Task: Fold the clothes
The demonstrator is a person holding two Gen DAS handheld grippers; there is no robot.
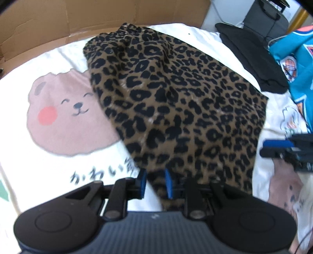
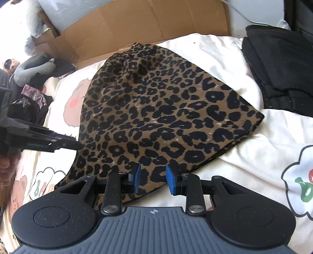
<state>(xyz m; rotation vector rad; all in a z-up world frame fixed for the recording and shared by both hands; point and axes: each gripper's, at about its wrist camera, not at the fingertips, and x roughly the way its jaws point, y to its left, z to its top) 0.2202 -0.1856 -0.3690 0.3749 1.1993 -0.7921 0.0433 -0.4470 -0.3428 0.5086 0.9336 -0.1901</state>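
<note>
**Spotty cloth on the bed**

We saw the leopard-print garment (image 1: 176,101) lying on the white bear bedsheet (image 1: 58,109). Its long way ran from our grippers up to the cardboard box (image 1: 78,17), with the narrow bunched end far away and the wide end near us. Our left gripper (image 1: 155,182) was a little open, with the near edge between its pads. Our right gripper (image 2: 153,178) was a little open too, over the near edge. Black clothes (image 2: 281,64) lay to the right.

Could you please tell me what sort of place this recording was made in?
Probably a bedroom at home: a leopard-print garment lies on a white cartoon bedsheet, with folded black clothes and flattened cardboard beside it.
</note>
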